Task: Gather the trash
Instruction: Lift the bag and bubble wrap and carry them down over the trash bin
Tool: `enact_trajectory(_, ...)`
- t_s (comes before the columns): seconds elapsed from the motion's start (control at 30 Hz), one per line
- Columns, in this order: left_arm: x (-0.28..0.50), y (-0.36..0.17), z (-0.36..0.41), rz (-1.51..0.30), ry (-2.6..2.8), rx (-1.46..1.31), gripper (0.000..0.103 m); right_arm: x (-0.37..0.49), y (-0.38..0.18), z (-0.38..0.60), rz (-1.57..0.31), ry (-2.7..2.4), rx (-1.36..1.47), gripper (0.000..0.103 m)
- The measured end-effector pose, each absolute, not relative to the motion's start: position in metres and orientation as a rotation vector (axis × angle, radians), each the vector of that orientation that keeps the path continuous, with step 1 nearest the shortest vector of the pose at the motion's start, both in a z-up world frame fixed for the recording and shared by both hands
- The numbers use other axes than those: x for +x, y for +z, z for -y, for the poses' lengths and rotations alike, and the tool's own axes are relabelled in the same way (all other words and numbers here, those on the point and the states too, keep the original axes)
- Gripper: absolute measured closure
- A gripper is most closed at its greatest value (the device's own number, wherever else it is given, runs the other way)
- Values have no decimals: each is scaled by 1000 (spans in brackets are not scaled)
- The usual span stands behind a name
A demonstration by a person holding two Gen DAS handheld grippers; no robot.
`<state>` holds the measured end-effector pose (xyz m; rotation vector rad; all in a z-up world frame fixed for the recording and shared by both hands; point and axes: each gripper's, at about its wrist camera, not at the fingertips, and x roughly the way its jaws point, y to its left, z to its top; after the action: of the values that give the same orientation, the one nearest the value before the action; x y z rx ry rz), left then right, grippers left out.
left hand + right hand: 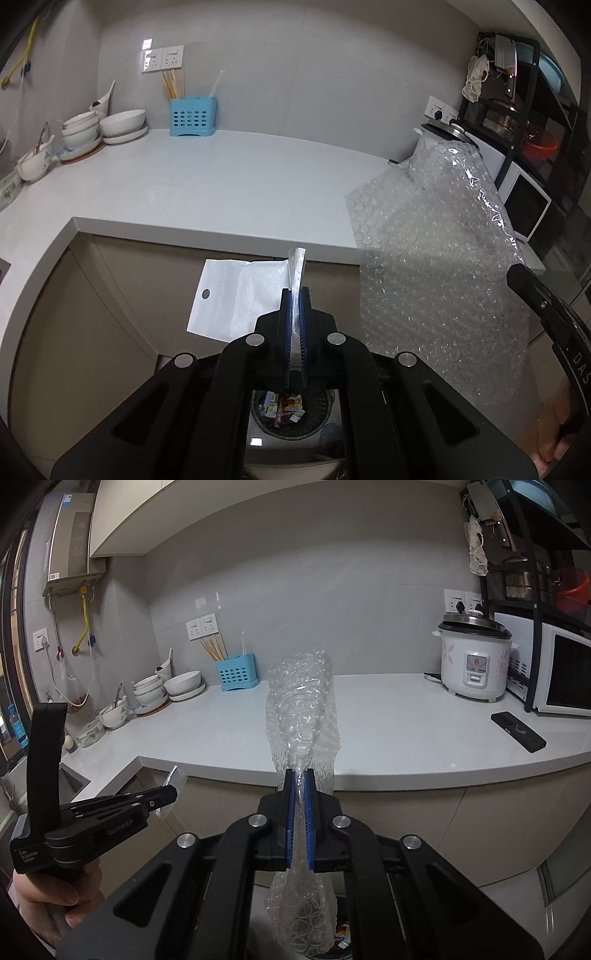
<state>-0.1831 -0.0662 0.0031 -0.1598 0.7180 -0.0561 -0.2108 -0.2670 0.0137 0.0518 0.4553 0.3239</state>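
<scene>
Right under the left gripper (294, 295), a trash bin (291, 413) sits low between its arms, and the jaws are pinched tight on a white plastic pouch (236, 295), a light, limp, slick sheet that looks best held near its edge, as here. Beside it, the right gripper (300, 775) is clamped on a bubble wrap sheet (301, 709), soft, springy and nearly weightless. Both point downward in front of the countertop (388, 716), the person's hand (55, 897) gripping the left handle.

My left gripper (294, 295) and right gripper (300, 775): black linkage bodies, silver rivets behind blue ribbed pads (290, 812), white lettering on the side.
</scene>
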Motion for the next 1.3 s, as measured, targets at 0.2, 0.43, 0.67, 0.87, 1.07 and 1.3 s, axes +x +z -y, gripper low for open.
enact_trajectory(0.2, -195, -31, 84, -727, -62, -103, 100, -231, -23, 267, -471, 334, 30, 99)
enact_trajectory(0.43, -199, -78, 96, -772, -99, -90, 100, -238, -72, 262, -519, 342, 17, 99)
enact_trajectory(0.67, -184, -125, 96, -829, -105, -96, 100, -222, -132, 263, -616, 320, 30, 99)
enact_trajectory(0.87, -163, -176, 95, -874, -93, -108, 99, -198, -182, 268, -694, 269, 32, 99)
enact_trajectory(1.07, -144, -234, 93, -932, -85, -117, 99, -169, -233, 270, -780, 232, 40, 99)
enact_trajectory(1.3, -124, -304, 83, -993, -64, -134, 99, -132, -301, 269, -896, 190, 43, 99)
